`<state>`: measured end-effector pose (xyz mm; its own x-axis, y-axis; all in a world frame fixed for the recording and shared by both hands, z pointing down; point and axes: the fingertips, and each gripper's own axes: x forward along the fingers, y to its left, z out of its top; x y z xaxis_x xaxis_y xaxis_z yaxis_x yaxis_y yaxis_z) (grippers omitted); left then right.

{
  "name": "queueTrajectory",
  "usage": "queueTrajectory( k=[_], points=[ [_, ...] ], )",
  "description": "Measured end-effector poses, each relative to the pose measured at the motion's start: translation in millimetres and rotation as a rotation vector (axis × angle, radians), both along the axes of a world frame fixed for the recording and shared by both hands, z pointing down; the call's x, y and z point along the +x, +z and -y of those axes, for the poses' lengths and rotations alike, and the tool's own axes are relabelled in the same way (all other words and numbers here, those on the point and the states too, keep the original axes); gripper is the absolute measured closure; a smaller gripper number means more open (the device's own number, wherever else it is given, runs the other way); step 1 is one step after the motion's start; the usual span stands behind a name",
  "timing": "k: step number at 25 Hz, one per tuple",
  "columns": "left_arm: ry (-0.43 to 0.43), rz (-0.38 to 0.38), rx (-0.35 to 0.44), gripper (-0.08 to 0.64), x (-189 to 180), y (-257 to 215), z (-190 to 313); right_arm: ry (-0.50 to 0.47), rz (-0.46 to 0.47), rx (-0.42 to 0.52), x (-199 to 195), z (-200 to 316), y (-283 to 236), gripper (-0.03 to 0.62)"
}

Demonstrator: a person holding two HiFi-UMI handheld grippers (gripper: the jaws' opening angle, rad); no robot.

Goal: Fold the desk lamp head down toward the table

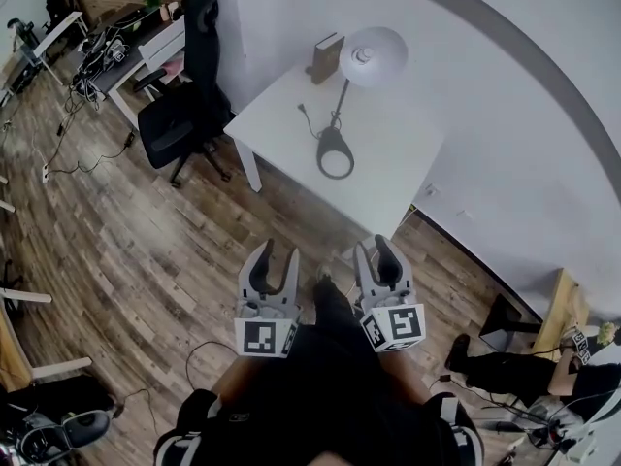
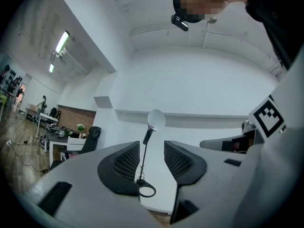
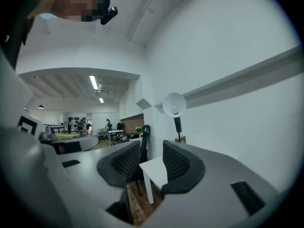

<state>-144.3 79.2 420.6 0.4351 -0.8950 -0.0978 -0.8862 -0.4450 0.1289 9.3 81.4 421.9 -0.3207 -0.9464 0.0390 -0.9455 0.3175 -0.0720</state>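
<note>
**Both grippers empty, well short of the desk lamp**

The left gripper (image 1: pixel 277 258) and the right gripper (image 1: pixel 376 252) are side by side over the wooden floor (image 1: pixel 116 231). Both point toward the white table (image 1: pixel 388 178). Each has its jaws spread, and nothing is between the pads. In the left gripper view, the gap of the left gripper (image 2: pixel 152 148) shows only things far away. It is the same in the right gripper view for the right gripper (image 3: pixel 151 148).

The desk lamp (image 1: pixel 339 105) stands on the table, well ahead of both pairs of jaws, and neither gripper touches it. Its black ring base (image 1: pixel 335 153) lies flat on the table top. The thin stem rises from the base, and the white lamp head (image 1: pixel 374 54) is up at the top, not folded down.

Seen from the left gripper, the stem and the ring base (image 2: pixel 147 190) are inside the gap between the jaws, and the lamp head (image 2: pixel 156 119) is above the jaw tips. Seen from the right gripper, the lamp head (image 3: pixel 174 104) is above the right-hand jaw, and a corner of the table (image 3: pixel 156 167) fills the gap.

A brown box (image 1: pixel 327 56) stands just beside the lamp head. A black cord with a plug (image 1: pixel 306 115) lies on the table near the base. A black office chair (image 1: pixel 184 105) stands left of the table, beyond the left jaws.
</note>
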Motion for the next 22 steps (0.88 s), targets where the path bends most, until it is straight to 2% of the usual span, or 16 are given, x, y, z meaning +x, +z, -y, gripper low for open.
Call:
queueTrajectory(
  k=[4,8,11,22],
  points=[
    [-0.014,-0.014,0.005,0.396,6,-5,24,-0.010,0.011,0.009,6,24,-2,0.443],
    [-0.017,0.015,0.000,0.396,17,-5,51,-0.022,0.022,0.009,15,53,-1,0.443],
    [-0.020,0.003,0.001,0.394,33,-12,74,-0.030,0.027,0.010,28,78,-4,0.443],
    [-0.050,0.040,0.023,0.393,88,-30,163,-0.073,0.055,0.017,77,170,-18,0.440]
  ],
)
